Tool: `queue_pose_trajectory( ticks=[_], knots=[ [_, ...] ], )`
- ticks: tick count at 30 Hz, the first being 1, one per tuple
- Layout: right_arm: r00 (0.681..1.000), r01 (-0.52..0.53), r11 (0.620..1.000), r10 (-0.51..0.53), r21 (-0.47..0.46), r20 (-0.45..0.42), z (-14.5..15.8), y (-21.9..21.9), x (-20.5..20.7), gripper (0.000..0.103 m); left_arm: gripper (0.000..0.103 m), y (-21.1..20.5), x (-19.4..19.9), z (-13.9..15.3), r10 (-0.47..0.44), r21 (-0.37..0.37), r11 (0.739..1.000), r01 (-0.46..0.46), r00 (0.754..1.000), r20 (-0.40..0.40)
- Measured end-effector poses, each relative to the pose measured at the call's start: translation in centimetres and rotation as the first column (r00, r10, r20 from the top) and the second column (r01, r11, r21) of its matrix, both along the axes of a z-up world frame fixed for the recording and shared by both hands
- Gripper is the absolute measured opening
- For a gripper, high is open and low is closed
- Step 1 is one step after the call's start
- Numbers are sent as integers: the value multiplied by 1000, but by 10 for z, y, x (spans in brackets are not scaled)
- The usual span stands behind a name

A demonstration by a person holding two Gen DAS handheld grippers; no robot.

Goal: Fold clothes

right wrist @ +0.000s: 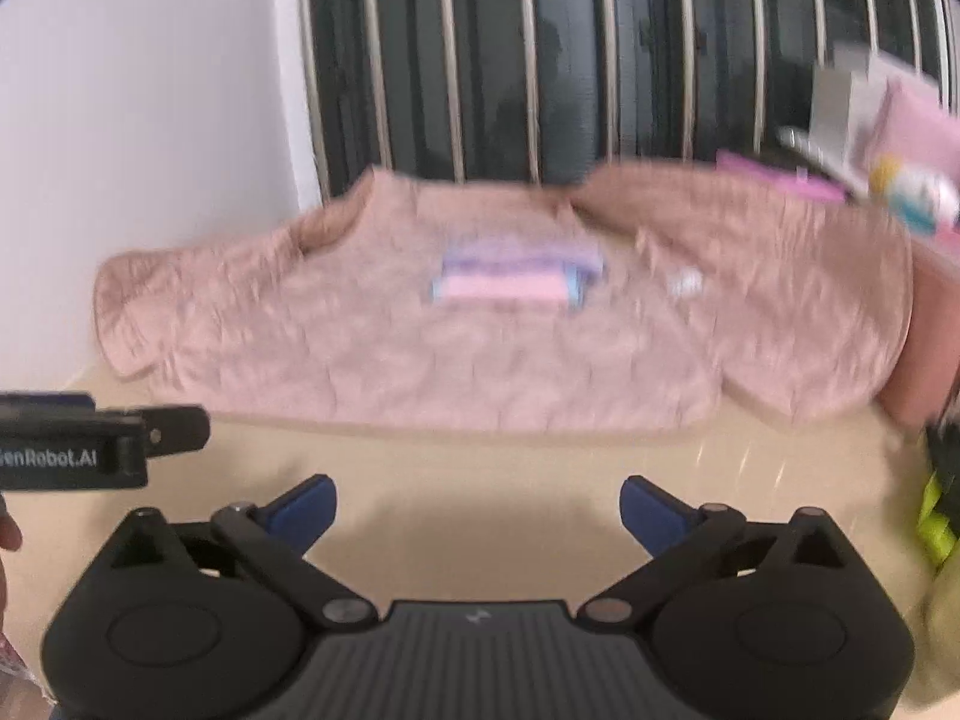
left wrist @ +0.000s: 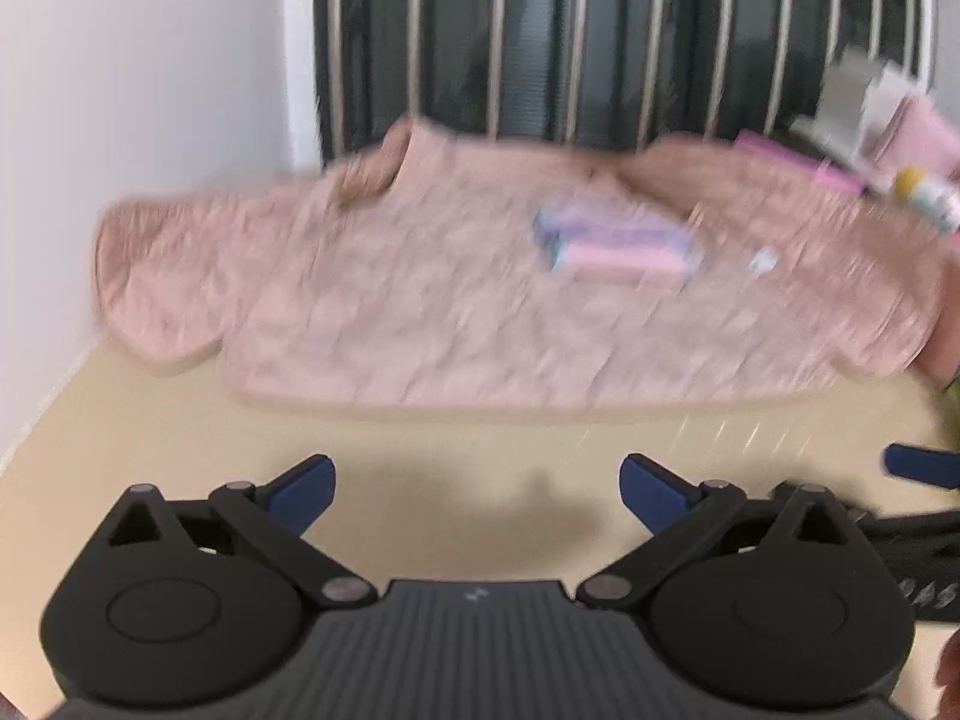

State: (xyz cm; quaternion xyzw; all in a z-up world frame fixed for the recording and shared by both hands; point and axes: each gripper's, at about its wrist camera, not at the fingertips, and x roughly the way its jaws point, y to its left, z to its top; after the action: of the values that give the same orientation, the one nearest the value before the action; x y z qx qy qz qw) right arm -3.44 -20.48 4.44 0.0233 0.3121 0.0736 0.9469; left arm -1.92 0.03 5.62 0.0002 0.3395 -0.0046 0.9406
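A pink top (left wrist: 456,300) lies spread flat and front-up on a pale beige tabletop (left wrist: 468,444), its sleeves stretched out toward 9 and 3 o'clock and its neckline at the far edge. A blurred pastel print (left wrist: 618,243) in pink, lilac and pale blue sits on its chest. Both views are smeared, so finer detail of the fabric cannot be made out.

Behind the table, at 12 o'clock, stands a dark wall panel with pale vertical slats (left wrist: 600,36); a plain white wall (left wrist: 138,90) fills the 10 o'clock side. At 2 o'clock a heap of pink and white items (left wrist: 900,144) lies beside the right sleeve, too blurred to name.

The left gripper (left wrist: 477,489) hovers over bare tabletop at the near edge, its blue-tipped fingers (left wrist: 306,489) spread wide with nothing between them; the top lies ahead of it at 12 o'clock, apart from the fingertips. The right gripper (right wrist: 477,510) is likewise spread wide and empty over bare table, with the top's hem ahead at 12 o'clock, untouched. In the right wrist view the left gripper shows at 9 o'clock, just beside.
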Motion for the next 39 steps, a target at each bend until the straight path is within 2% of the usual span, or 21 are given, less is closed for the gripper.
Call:
queue_pose_trajectory(
  ticks=[7, 11, 18, 23, 39],
  knots=[
    [994, 93, 996, -93, 0, -49, -40, 3, 5, 103, 103, 7, 6, -40, -14, 11, 1000, 14, 1000, -9],
    [996, 88, 995, -89, -47, -18, -49, 11, 5, 103, 103, 5, 6, -53, -27, 8, 1000, 27, 1000, 2],
    [994, 105, 991, -107, -82, -26, -50, 18, 15, 103, 103, 0, 15, -56, -5, 12, 1000, 5, 1000, 20],
    [987, 157, 984, -160, -82, -34, -50, 19, 28, 103, 102, -2, 19, -56, -20, 11, 1000, 19, 1000, 12],
    [988, 150, 985, -153, -80, -35, -50, 21, 28, 103, 102, 2, 18, -56, -54, 6, 999, 54, 998, 16]
  ],
)
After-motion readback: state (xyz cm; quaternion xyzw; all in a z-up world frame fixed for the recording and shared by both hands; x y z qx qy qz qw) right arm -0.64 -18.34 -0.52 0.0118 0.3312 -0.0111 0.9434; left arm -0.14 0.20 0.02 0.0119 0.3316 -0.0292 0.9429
